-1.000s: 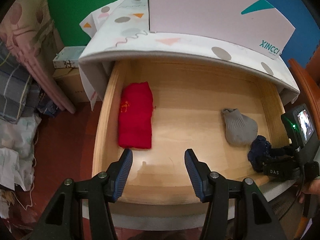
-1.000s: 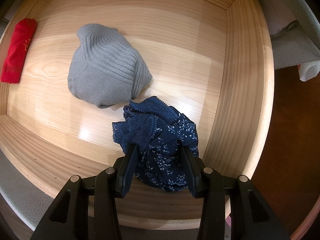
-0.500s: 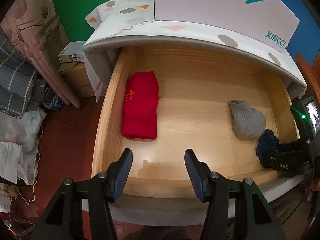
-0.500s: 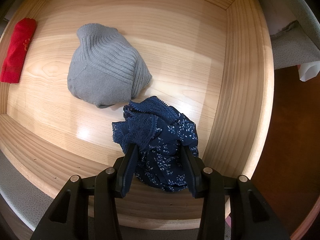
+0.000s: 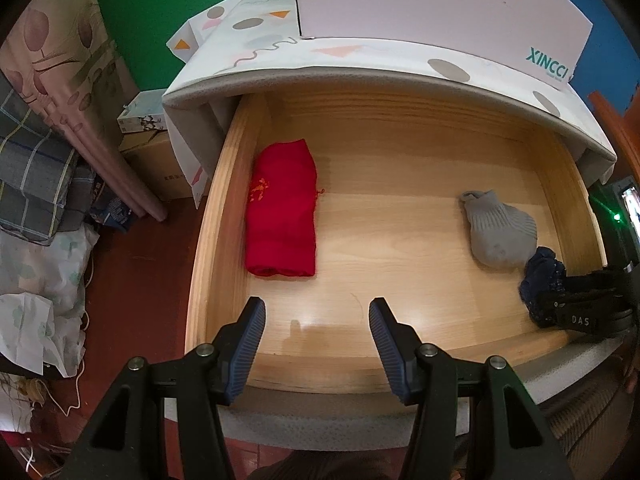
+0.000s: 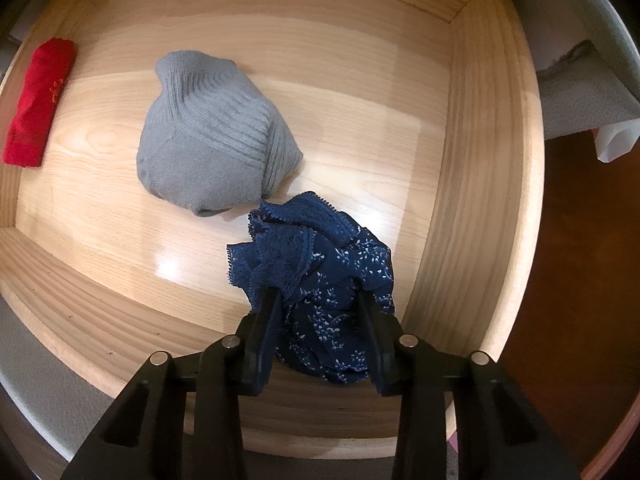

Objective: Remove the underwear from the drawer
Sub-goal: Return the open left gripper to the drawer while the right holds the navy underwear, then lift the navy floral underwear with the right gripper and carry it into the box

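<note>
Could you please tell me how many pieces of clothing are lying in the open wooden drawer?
3: a folded red cloth by the left wall, a grey ribbed knit right of centre, and navy floral lace underwear between the closing right gripper fingers.

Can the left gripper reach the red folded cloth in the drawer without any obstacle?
Probably yes. The left gripper hangs open above the drawer, and only bare wood lies between it and the red cloth.

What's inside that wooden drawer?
Inside the drawer: a folded red cloth, a grey knit piece and blue underwear. Anything beneath them is hidden.
</note>
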A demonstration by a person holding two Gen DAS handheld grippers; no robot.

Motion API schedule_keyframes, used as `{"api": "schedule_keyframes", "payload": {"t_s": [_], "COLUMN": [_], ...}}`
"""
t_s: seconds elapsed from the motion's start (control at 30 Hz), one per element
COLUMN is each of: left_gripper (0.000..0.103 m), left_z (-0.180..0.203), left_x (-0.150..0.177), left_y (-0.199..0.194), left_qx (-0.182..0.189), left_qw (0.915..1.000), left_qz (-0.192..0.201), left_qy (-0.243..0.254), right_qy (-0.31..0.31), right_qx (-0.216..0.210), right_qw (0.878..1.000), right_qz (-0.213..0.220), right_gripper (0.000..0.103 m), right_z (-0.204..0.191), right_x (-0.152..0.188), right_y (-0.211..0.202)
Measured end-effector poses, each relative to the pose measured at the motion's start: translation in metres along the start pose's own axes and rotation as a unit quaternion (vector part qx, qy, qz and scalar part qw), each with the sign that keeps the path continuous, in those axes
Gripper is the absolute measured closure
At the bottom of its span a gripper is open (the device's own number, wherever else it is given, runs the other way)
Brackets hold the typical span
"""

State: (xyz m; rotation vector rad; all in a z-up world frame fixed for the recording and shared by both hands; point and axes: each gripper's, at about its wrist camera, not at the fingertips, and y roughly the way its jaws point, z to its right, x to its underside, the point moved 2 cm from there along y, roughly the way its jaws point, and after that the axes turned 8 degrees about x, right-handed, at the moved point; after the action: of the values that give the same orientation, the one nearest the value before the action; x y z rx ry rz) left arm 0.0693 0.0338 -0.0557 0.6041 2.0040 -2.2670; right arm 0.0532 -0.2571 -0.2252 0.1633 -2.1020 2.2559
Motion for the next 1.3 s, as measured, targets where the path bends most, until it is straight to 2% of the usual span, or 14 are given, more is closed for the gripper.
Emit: {"api": "schedule_keyframes", "payload": {"t_s": [0.27,0.4,0.53,0.67,0.73,0.8,0.83,0.87,0.9,0.93,1.0,1.2,1.3], "left_gripper": [0.048,0.048,0.048,0.048,0.048,0.048,0.048,0.048,0.048,0.048,0.048,0.048,0.048], "left_z": [-0.004,-0.006,-0.007,-0.008,-0.009,-0.010,-0.011,-0.011,-0.011,-0.012,-0.013,-0.017,-0.018], "left_x": [0.000,0.000,0.000,0.001,0.000,0.000,0.000,0.000,0.000,0.000,0.000,-0.001,-0.001], "left_y": [-0.001,-0.001,-0.001,-0.002,-0.002,-0.003,-0.003,-0.003,-0.003,-0.003,-0.003,-0.003,-0.004], "left_qx": [0.016,0.014,0.014,0.018,0.021,0.023,0.025,0.028,0.029,0.030,0.035,0.042,0.047], "left_qw": [0.9998,0.9998,0.9997,0.9995,0.9994,0.9992,0.9992,0.9991,0.9990,0.9989,0.9986,0.9977,0.9972], "left_qz": [0.002,0.004,0.005,0.005,0.005,0.006,0.006,0.006,0.006,0.006,0.006,0.008,0.012], "left_qy": [-0.010,-0.016,-0.022,-0.025,-0.028,-0.030,-0.032,-0.033,-0.034,-0.036,-0.039,-0.052,-0.056], "right_qy": [0.015,0.032,0.042,0.050,0.039,0.044,0.044,0.048,0.052,0.053,0.040,-0.004,-0.020], "right_qx": [-0.009,-0.023,-0.038,-0.058,-0.081,-0.072,-0.079,-0.086,-0.086,-0.082,-0.069,-0.039,-0.023], "right_qw": [0.999,0.997,0.995,0.994,0.994,0.995,0.994,0.994,0.994,0.994,0.995,0.999,1.000], "right_qz": [0.034,0.058,0.076,0.073,0.058,0.058,0.056,0.054,0.051,0.052,0.052,0.007,-0.003], "right_gripper": [0.082,0.092,0.097,0.098,0.093,0.090,0.075,0.065,0.045,0.042,0.042,0.042,0.033], "right_z": [0.015,0.028,0.039,0.042,0.044,0.049,0.048,0.050,0.052,0.054,0.053,0.045,0.042], "right_x": [0.007,0.012,0.017,0.024,0.023,0.022,0.019,0.018,0.018,0.017,0.013,0.000,-0.003], "right_y": [-0.008,-0.013,-0.017,-0.016,-0.009,-0.009,-0.009,-0.009,-0.009,-0.011,-0.014,0.003,0.011]}}
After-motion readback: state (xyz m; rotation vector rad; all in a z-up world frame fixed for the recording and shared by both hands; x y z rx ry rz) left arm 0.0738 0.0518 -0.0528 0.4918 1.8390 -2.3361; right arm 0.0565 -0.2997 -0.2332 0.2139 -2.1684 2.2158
